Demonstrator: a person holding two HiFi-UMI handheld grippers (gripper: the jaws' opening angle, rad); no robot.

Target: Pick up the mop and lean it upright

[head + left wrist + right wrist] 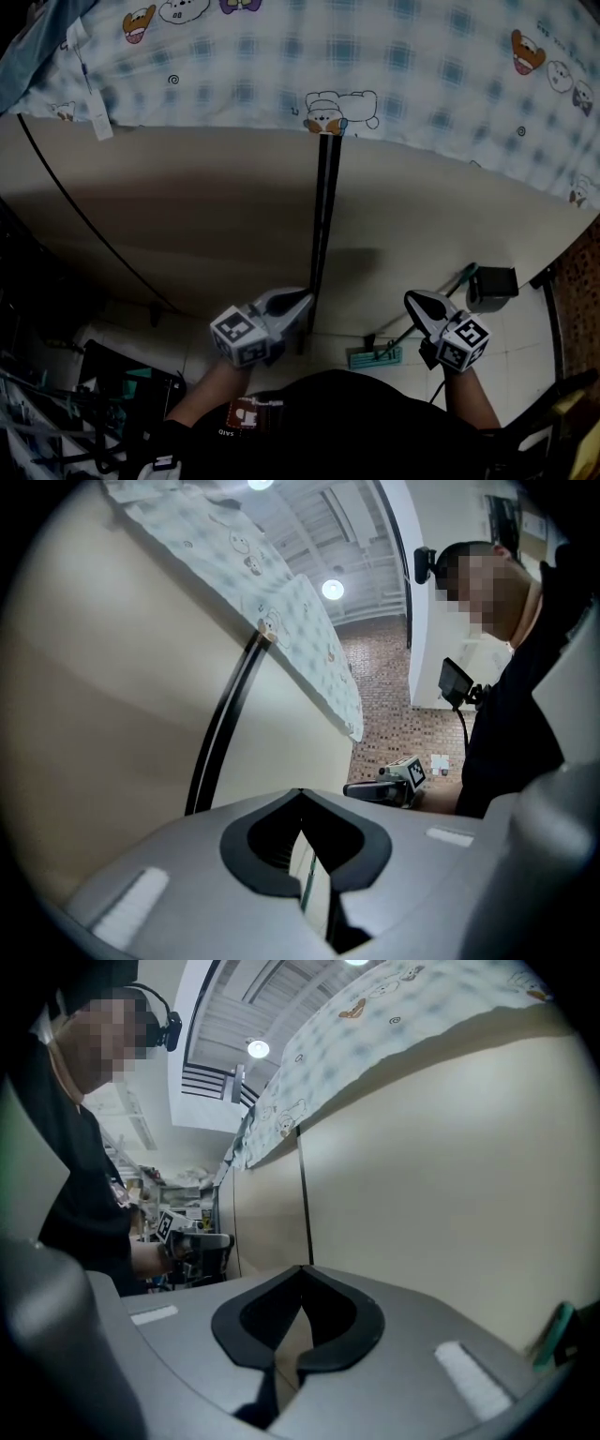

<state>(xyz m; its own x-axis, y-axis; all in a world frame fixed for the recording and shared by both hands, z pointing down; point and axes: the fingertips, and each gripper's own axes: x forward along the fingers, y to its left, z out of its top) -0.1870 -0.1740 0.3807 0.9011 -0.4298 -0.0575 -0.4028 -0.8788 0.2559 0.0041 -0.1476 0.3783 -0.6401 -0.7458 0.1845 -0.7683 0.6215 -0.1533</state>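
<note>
Black and slim, the mop (pixel 322 216) stands nearly upright against the beige side of the bed (pixel 187 206). Its top end rests just under the edge of the blue checked sheet (pixel 281 66) printed with cartoon animals. We hold the left gripper (pixel 298 302) level, just beside the lower part of the handle. In the left gripper view the pole (pixel 220 733) rises to the left of the jaws, not between them. There the left gripper (pixel 300 794) has its jaws clenched tip to tip on nothing. Our right gripper (pixel 412 298) hangs well to the right of the mop, pointing slightly down toward the bed side. In its own view the right gripper (pixel 302 1269) is likewise clenched, tips together, grasping nothing. Below it, on the pale tiled floor (pixel 525 347), lies a teal flat-headed tool (pixel 375 356) whose stick slants up to the right. A dark box (pixel 492 286) sits near that stick's far end, close to the foot of the bed side. We cannot tell how the mop's lower end meets the floor.
</note>
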